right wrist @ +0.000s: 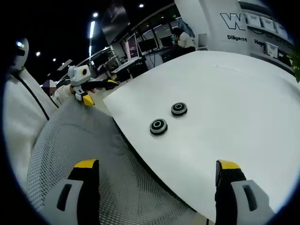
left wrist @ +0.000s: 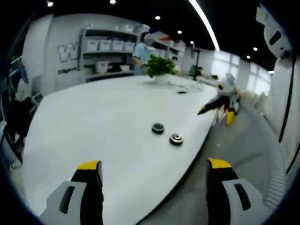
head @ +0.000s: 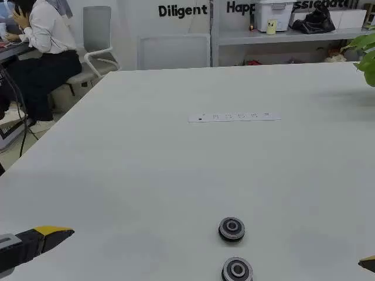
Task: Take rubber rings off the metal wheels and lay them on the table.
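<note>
White table (head: 176, 175) spans most of head view. Shelf (head: 281, 36) at upper right carries a lidded white box (head: 274, 14), contents hidden. Left claw (left wrist: 153, 164) & right claw (right wrist: 157, 164) both spread wide, grasping nothing, at btm corners of head view. Two metal wheels on table, lower ctr-right: upper wheel (head: 231, 229) just beside lower wheel (head: 237, 270), dark rubber rings (head: 221, 230) on both, well apart from claws
</note>
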The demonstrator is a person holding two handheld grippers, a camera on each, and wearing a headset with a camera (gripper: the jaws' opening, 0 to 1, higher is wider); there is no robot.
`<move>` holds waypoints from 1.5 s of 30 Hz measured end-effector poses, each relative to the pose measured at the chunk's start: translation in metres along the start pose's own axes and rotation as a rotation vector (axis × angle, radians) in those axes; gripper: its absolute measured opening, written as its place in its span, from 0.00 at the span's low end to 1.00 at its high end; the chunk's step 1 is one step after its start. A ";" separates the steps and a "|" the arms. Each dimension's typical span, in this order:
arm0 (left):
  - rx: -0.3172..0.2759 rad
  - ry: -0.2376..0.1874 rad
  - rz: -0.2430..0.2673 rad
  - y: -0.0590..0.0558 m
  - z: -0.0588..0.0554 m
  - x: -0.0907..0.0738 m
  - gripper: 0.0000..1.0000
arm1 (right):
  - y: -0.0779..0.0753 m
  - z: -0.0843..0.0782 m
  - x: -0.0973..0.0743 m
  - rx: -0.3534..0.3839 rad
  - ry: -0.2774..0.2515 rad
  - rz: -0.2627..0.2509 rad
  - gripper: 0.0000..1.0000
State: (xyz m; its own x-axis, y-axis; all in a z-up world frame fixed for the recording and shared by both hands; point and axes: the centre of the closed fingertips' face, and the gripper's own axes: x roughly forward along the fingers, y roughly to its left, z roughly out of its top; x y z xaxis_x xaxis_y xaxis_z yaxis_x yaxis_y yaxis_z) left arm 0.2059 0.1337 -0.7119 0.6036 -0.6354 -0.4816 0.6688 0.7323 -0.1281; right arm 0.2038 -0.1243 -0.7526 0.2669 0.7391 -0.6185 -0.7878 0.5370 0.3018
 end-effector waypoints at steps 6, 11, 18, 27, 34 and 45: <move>0.007 0.003 -0.002 0.003 -0.002 0.000 0.94 | 0.000 0.000 -0.002 0.001 -0.006 -0.006 1.00; 0.012 0.004 -0.005 0.003 -0.002 0.000 0.94 | -0.001 0.000 -0.003 0.005 -0.010 -0.011 1.00; 0.007 -0.018 -0.014 0.003 0.001 -0.001 0.93 | -0.001 0.000 -0.004 0.006 -0.013 -0.016 1.00; 0.006 -0.019 0.001 0.008 -0.003 -0.006 0.92 | -0.002 0.001 -0.007 0.002 -0.026 -0.025 0.99; 0.012 -0.023 0.002 0.006 -0.001 -0.006 0.92 | -0.001 0.003 -0.007 -0.003 -0.031 -0.027 0.98; 0.021 -0.033 0.003 0.008 0.005 -0.006 0.92 | -0.005 0.012 -0.011 -0.011 -0.049 -0.041 0.98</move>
State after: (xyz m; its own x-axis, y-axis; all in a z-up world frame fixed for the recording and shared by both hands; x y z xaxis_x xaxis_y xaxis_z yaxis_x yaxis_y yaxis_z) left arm 0.2097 0.1423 -0.7054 0.6195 -0.6410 -0.4532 0.6755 0.7294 -0.1082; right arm 0.2115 -0.1308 -0.7385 0.3260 0.7359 -0.5935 -0.7816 0.5629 0.2687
